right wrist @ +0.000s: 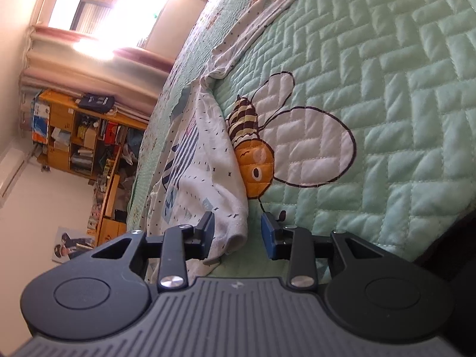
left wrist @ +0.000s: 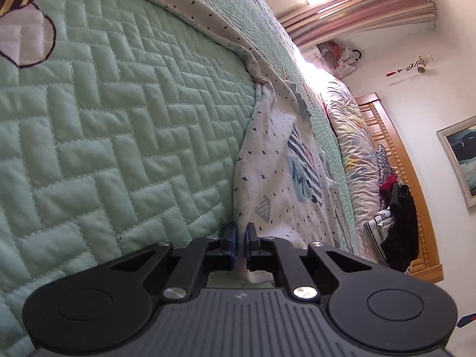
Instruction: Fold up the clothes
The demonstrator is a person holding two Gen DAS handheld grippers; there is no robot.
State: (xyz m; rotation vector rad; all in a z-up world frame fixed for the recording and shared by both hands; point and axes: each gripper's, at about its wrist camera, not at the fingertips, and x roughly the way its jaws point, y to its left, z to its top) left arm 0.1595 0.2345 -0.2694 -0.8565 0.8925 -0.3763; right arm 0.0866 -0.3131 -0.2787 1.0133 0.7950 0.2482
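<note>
- Both wrist views are tilted sideways over a bed covered by a mint-green quilt (left wrist: 119,119) stitched in a brick pattern.
- A white garment (left wrist: 267,172) with small dark specks and striped blue patches lies crumpled on the quilt, running from centre frame toward the upper middle in the left view.
- The left gripper (left wrist: 241,235), at lower centre of its view, is clenched on the near edge of the garment; white cloth shows in the narrow gap between its blue pads.
- The right gripper (right wrist: 238,232), at lower centre of its view, stands released: its pads are apart, with the garment's rolled end (right wrist: 229,226) between them, against the left pad and clear of the right.
- An embroidered bee (right wrist: 255,148) sits on the quilt just right of the garment.
- A wooden shelf (right wrist: 74,134) stands at the left edge.
</note>
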